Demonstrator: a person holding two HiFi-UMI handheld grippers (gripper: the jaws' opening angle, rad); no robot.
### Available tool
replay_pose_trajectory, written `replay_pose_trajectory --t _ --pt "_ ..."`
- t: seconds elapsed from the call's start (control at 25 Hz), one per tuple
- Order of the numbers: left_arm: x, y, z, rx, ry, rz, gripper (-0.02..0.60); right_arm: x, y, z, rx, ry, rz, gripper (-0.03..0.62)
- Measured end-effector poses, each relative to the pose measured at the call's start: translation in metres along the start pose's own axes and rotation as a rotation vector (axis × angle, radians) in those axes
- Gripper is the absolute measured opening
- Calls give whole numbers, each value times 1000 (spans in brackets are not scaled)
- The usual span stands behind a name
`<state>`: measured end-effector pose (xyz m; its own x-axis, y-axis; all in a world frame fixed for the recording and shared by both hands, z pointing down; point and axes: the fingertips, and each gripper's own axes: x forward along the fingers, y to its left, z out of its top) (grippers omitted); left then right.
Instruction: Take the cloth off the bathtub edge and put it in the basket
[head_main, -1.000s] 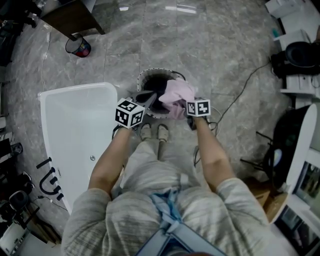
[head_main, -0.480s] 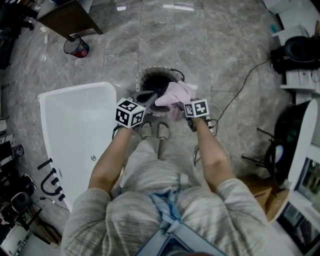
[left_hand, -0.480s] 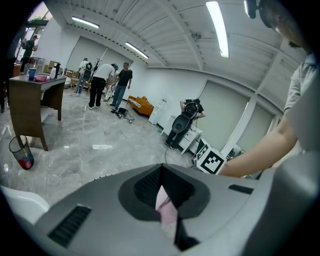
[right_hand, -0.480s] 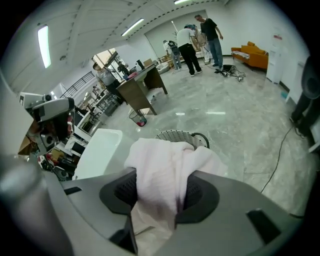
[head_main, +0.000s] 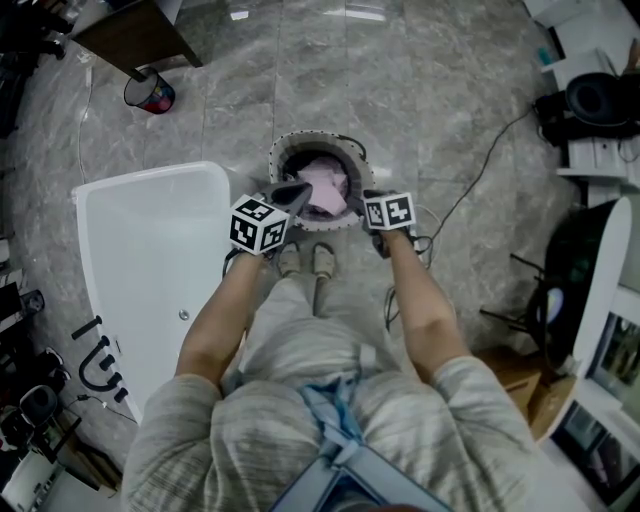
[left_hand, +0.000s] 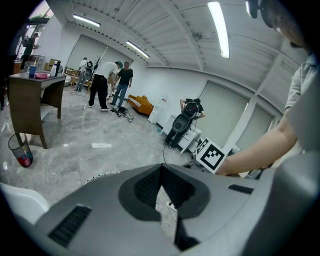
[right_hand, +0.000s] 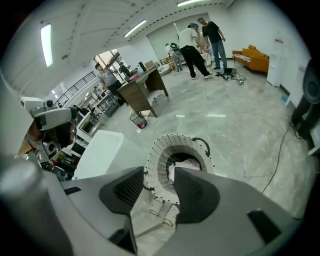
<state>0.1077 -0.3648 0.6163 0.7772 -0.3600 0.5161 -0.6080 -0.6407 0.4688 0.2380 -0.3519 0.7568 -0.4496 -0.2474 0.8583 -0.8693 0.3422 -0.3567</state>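
Cloth (head_main: 322, 188) lies in the basket (head_main: 281, 160); right hand-held gripper (head_main: 358, 203) above it has just been opening, jaws empty; left hand-held gripper (head_main: 303, 191) closed, idle.

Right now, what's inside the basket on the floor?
A pink cloth lies bunched inside the basket, below its rim. Dark interior shows beside it. The basket's bottom and anything under the cloth are covered.

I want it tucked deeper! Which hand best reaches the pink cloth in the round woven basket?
Probably the right gripper: its jaws have just been opening, empty, and aim at the pink cloth in the round woven basket. The left gripper is shut.
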Motion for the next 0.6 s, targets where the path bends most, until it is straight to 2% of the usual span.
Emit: replay_pose_trajectory --t 0.6 --pt "-4 3 0 -5 -6 7 2 -6 11 6 -19 -18 13 167"
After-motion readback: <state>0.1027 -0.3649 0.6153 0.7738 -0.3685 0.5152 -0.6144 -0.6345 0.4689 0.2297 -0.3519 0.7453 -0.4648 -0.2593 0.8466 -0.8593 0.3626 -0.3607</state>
